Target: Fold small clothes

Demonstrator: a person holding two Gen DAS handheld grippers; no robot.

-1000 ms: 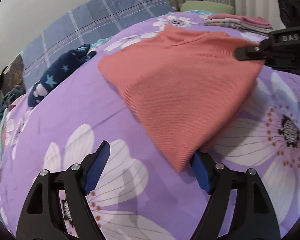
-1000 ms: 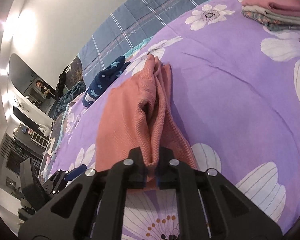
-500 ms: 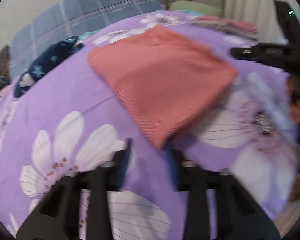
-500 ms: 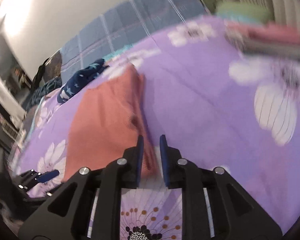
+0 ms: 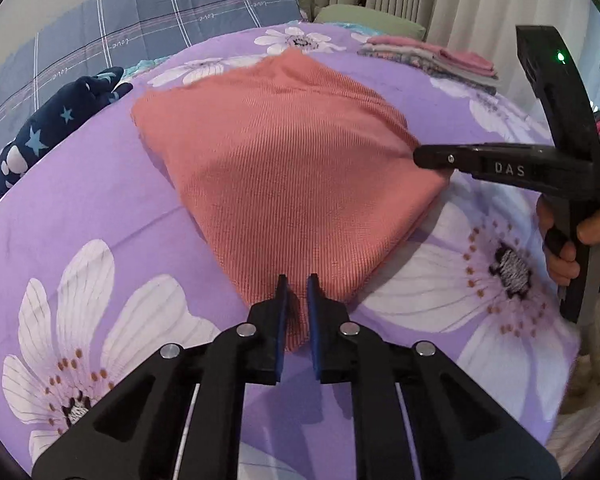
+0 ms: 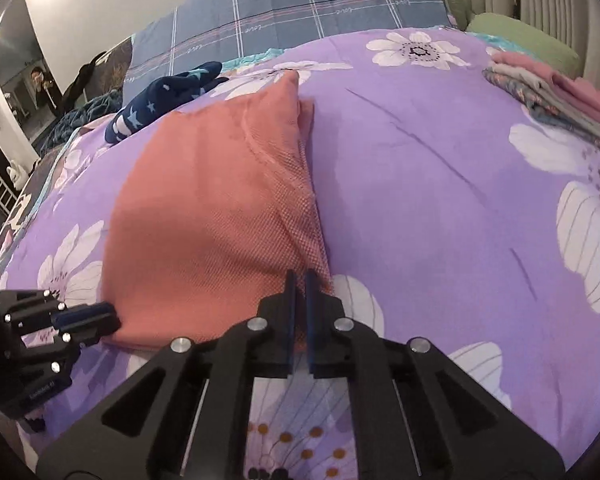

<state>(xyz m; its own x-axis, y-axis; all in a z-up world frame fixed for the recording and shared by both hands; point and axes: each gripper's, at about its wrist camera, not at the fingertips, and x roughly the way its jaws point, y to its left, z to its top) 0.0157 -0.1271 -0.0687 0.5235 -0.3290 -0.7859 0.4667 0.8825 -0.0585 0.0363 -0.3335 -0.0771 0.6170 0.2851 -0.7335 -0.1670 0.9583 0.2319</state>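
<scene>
A folded salmon-pink ribbed garment (image 5: 292,168) lies on the purple flowered bedspread (image 5: 100,208); it also shows in the right wrist view (image 6: 204,220). My left gripper (image 5: 297,284) is shut on the garment's near corner. My right gripper (image 6: 298,280) is shut on the garment's other near corner; it shows in the left wrist view (image 5: 420,156) at the garment's right corner. The left gripper shows in the right wrist view (image 6: 88,316) at the lower left edge of the cloth.
A navy star-patterned garment (image 5: 56,128) lies at the far left. A stack of folded clothes (image 5: 432,60) sits at the far right, also seen in the right wrist view (image 6: 560,88). A blue plaid pillow (image 5: 148,20) and green pillow (image 5: 368,20) lie beyond.
My left gripper was open beside the garment's near corner and has closed on it. My right gripper let go briefly half a second ago and is shut on the right corner again.
</scene>
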